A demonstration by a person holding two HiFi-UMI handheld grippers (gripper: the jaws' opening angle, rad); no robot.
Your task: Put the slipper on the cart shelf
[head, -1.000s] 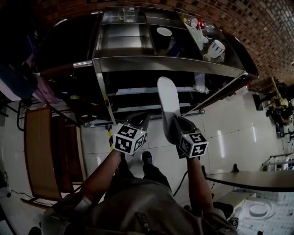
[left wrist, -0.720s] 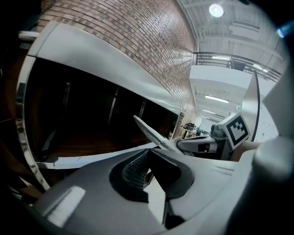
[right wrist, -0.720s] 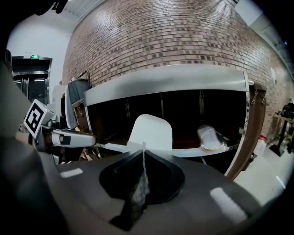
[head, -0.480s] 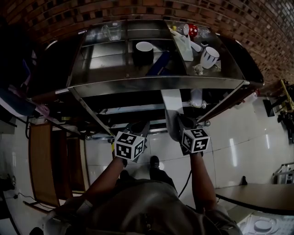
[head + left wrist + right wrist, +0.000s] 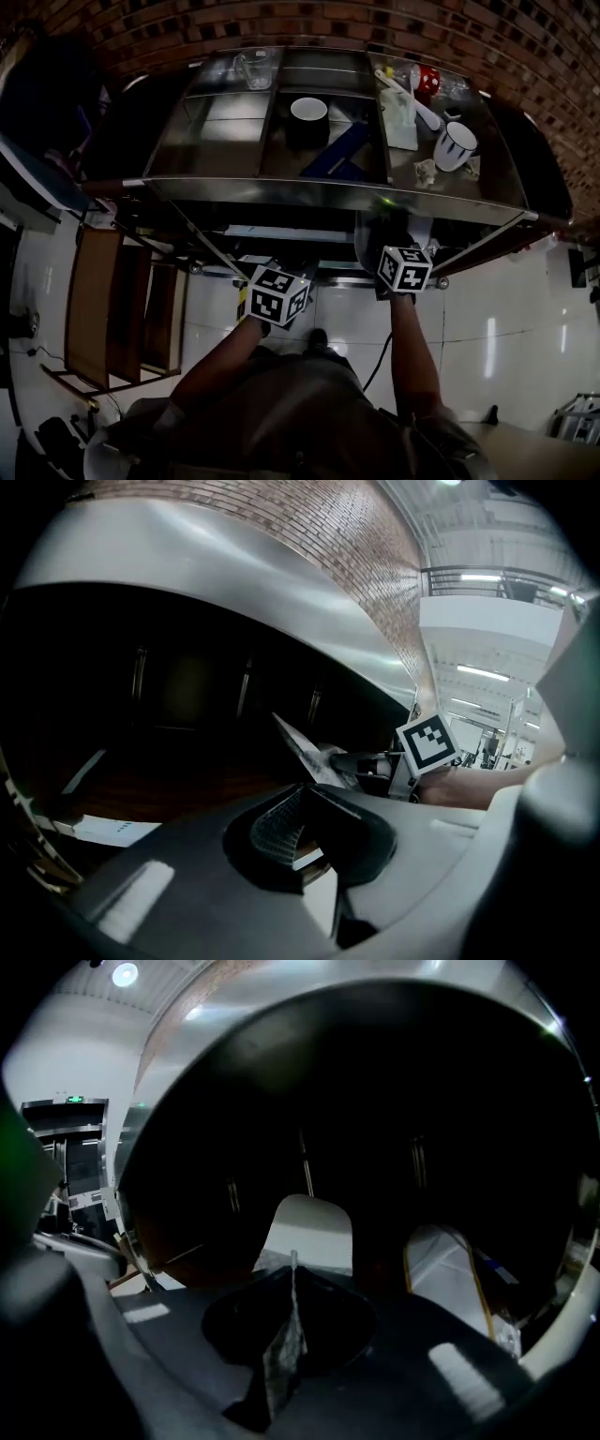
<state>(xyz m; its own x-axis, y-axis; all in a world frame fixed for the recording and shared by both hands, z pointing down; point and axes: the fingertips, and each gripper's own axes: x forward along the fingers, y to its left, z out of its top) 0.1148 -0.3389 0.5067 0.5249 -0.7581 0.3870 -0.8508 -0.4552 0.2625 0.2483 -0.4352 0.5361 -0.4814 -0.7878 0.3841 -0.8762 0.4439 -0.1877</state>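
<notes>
The right hand-held gripper [image 5: 292, 1274], clamped on the flat white slipper's [image 5: 309, 1227] edge, held it level beneath the stainless-steel cart's [image 5: 328, 192] top, apparently for shelving, while the left hand-held gripper [image 5: 298, 803] hung closed, empty.

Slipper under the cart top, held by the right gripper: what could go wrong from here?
The right gripper pinches only a thin part of the slipper, so it may twist or drop.
A white package lies close on its right; the slipper could bump it.
In the head view the cart top hides the slipper, so placing is partly blind.
</notes>
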